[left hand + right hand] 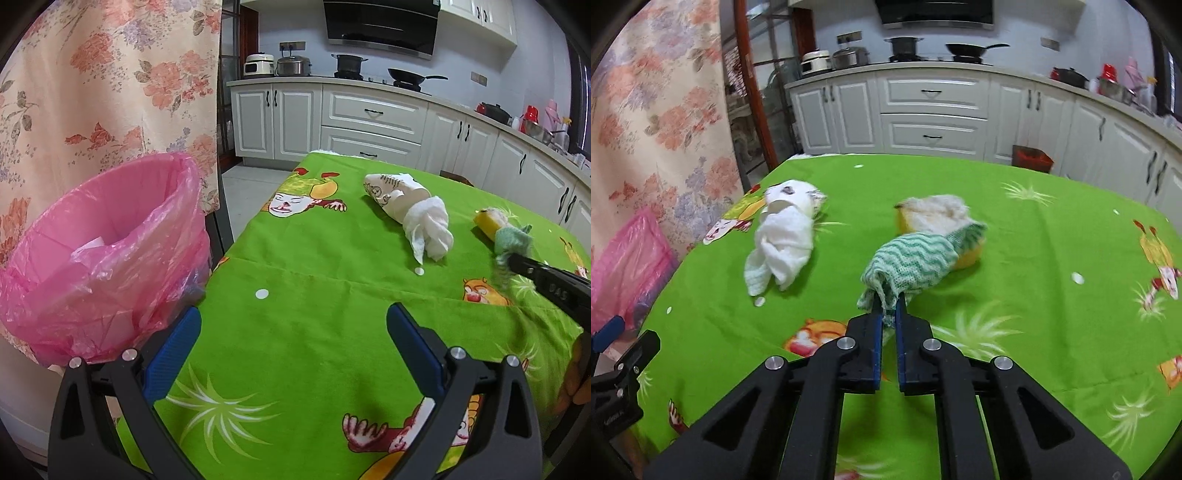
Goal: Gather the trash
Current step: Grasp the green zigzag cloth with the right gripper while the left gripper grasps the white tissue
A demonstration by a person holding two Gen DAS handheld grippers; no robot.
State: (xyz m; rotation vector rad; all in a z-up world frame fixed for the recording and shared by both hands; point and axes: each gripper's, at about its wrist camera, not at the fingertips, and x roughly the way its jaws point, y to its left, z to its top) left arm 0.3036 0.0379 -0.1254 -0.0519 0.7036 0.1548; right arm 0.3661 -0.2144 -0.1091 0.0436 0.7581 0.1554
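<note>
nearest in the right wrist view, the right gripper point(889, 295) w/ black arms & blue pads is pinching the near end of a green-and-white wavy-patterned cloth point(912, 262), jaws nearly together w/ the fabric bunched between them. the cloth's far end is lying over a yellow sponge point(967, 254) w/ a whitish fluffy wad on top, sitting on the bright green cartoon-print tablecloth point(1034, 295). to the left of it, apart from it, a white crumpled paper towel point(783, 240) is resting against a crushed white paper cup point(792, 194).

in the left wrist view the left gripper point(293, 332) is hanging over the near edge of the tablecloth, jaws wide apart, nothing between them. just left of it, beside the table edge, a bin lined w/ a thin pink plastic bag point(107, 254) is standing open, some white scraps inside. behind the bin a floral curtain point(110, 81) is hanging. farther back, white kitchen cabinets point(369, 118) are running along the wall w/ pots & a pan on the counter.
</note>
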